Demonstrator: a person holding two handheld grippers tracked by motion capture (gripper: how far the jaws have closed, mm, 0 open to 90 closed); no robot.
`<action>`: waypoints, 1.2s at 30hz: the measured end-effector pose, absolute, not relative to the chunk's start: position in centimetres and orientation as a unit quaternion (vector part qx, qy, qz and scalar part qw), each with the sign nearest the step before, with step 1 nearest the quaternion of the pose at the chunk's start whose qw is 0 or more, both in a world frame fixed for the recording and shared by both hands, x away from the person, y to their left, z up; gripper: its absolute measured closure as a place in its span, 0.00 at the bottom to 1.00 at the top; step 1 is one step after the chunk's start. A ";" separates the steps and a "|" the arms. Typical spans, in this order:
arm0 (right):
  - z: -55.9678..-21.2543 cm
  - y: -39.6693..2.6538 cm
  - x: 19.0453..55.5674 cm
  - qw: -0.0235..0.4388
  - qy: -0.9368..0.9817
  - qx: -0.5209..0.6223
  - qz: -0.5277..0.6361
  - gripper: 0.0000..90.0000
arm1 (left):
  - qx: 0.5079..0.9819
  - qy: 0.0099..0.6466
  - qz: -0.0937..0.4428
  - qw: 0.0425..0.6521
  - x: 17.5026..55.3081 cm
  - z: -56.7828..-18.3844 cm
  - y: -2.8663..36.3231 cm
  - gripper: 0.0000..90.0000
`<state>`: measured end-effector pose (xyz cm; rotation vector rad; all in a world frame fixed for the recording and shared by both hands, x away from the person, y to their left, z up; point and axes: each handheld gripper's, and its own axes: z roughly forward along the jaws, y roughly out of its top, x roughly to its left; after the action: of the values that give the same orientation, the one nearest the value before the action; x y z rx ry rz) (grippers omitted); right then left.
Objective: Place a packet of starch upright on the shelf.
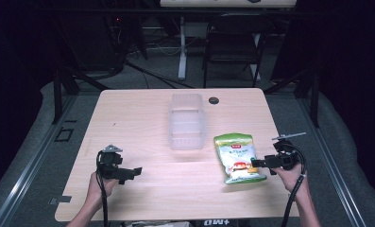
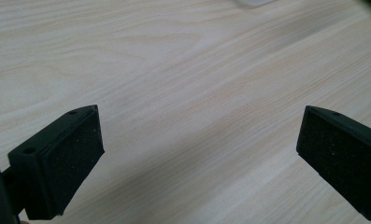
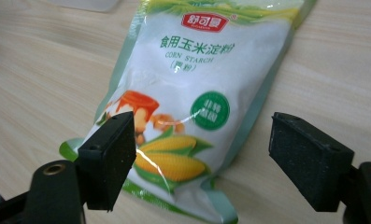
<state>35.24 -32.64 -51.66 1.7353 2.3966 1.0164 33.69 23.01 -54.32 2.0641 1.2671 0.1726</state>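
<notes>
Corn starch bag (image 3: 197, 93): lies flat on the wooden table (image 1: 142, 184), on its right half near the front, its printed face up — in the high view (image 1: 237, 158) it sits just right of the clear container.
Right gripper (image 3: 202, 161): jaws stand wide apart over the lower end of the bag; one pad overlaps the bag's bottom corner in the right gripper view, the other hangs over bare wood beside it. Nothing is clamped. In the high view (image 1: 257, 163) its tips sit at the bag's right edge.
Left gripper (image 2: 199, 149): jaws spread wide over bare table, holding nothing; in the high view (image 1: 137, 171) it hovers at the front left, well apart from the bag.
Clear plastic container (image 1: 187, 120): stands mid-table, behind and left of the bag, near it but not touching as far as can be told.
Black round disc (image 1: 214, 100): on the table's far edge, behind the container.
Way to the bag: nothing lies between the right gripper and the bag.
Writing: "CORN STARCH" under a line of green Chinese characters; a red brand badge above and a round green badge below — both too small to read. Pictures of corn cobs at the bottom.
</notes>
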 end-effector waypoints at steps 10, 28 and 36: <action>-53.0 -30.8 37.2 -0.011 0.781 0.554 0.289 0.48 | 0.799 0.486 0.060 0.350 33.6 -54.5 23.2 0.01; -53.3 -29.7 35.1 -0.033 0.779 0.558 0.283 0.61 | 0.802 0.481 0.054 0.350 33.4 -54.4 23.3 0.01; -53.2 -29.1 34.1 -0.048 0.786 0.555 0.268 0.61 | 0.801 0.482 0.054 0.351 33.3 -54.4 23.5 0.01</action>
<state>34.10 -29.11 -53.17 1.8007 2.5467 0.8693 33.32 23.45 -54.41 2.0730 1.2477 0.1398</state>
